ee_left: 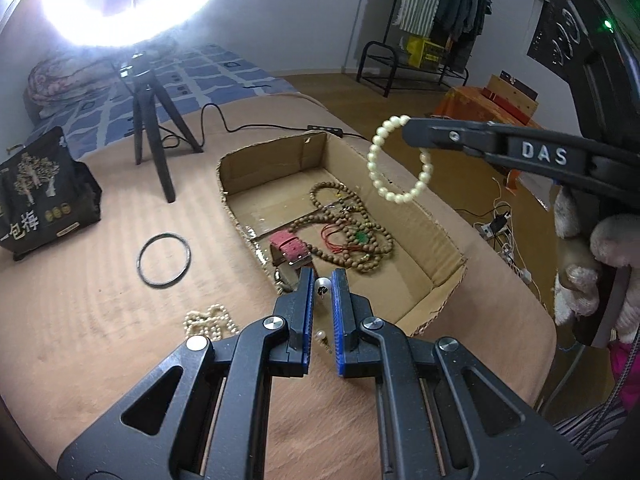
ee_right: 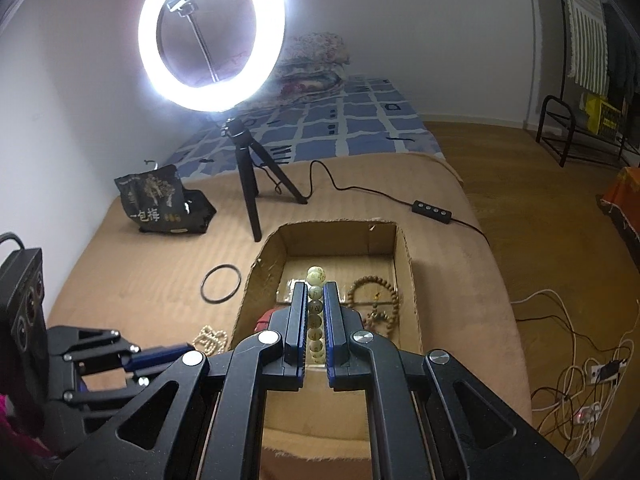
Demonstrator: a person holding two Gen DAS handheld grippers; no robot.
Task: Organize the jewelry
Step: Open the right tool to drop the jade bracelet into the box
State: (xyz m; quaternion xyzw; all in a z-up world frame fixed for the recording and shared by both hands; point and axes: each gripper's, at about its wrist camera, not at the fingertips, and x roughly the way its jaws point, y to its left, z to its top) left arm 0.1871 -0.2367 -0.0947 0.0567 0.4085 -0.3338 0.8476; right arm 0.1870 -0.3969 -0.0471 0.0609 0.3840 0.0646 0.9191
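My right gripper (ee_right: 316, 292) is shut on a pearl bead bracelet (ee_left: 396, 160) and holds it in the air above the open cardboard box (ee_left: 436, 236); its beads (ee_right: 315, 312) show between the pads. The box holds brown wooden bead strands (ee_left: 348, 236), a red cord and a pink watch strap (ee_left: 290, 248). My left gripper (ee_left: 322, 276) hovers at the box's near edge with a narrow gap and a small pearl earring (ee_left: 321, 285) seen between its fingertips; whether it grips it is unclear. A pearl necklace (ee_left: 208, 320) and a black ring bangle (ee_left: 163, 261) lie on the brown blanket.
A ring light on a black tripod (ee_right: 248, 184) stands behind the box, its cable and remote (ee_right: 431, 210) trailing right. A black snack bag (ee_left: 40, 196) sits at the left. Power strips and wires (ee_right: 592, 376) lie on the floor to the right.
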